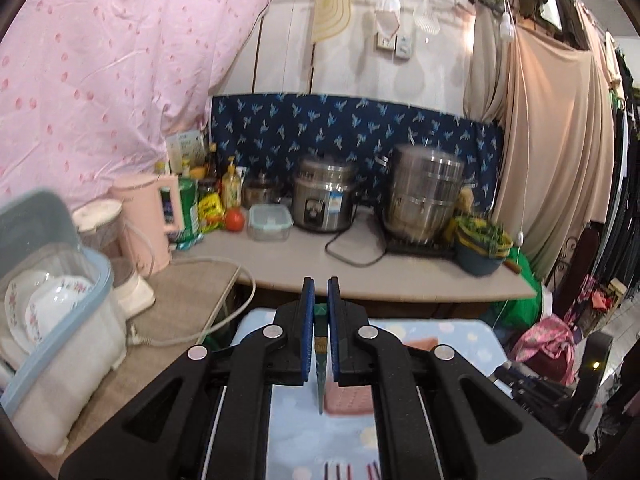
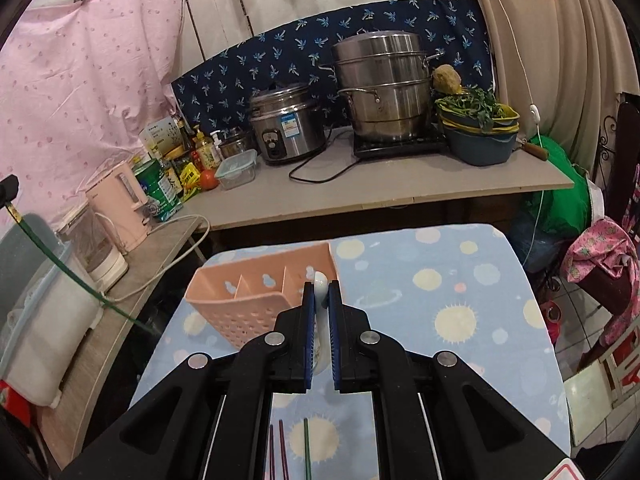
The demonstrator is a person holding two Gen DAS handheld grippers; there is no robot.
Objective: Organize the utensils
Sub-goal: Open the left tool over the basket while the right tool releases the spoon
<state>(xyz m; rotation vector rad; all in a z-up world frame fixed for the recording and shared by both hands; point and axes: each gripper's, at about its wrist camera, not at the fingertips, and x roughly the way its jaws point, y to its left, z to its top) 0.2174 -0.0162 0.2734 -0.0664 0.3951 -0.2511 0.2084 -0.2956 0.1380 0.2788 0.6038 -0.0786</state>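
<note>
My left gripper (image 1: 321,286) is shut on a thin green chopstick (image 1: 321,364), which hangs down between its blue pads above the table. In the right wrist view that same chopstick (image 2: 60,268) slants across the far left. My right gripper (image 2: 320,294) is shut on a white ceramic spoon (image 2: 319,278), whose end pokes out past the fingertips. Just beyond it stands a pink perforated utensil caddy (image 2: 256,300) with divided compartments, on a blue cloth with suns and planets (image 2: 440,304). Loose chopsticks (image 2: 307,448) lie on the cloth near the bottom edge.
A counter (image 2: 400,184) behind holds a rice cooker (image 2: 286,128), a stacked steel steamer (image 2: 382,84), a bowl of greens (image 2: 478,128), bottles and a pink kettle (image 2: 120,208). At left stands a covered dish rack with plates (image 1: 52,312). Clothes hang at right.
</note>
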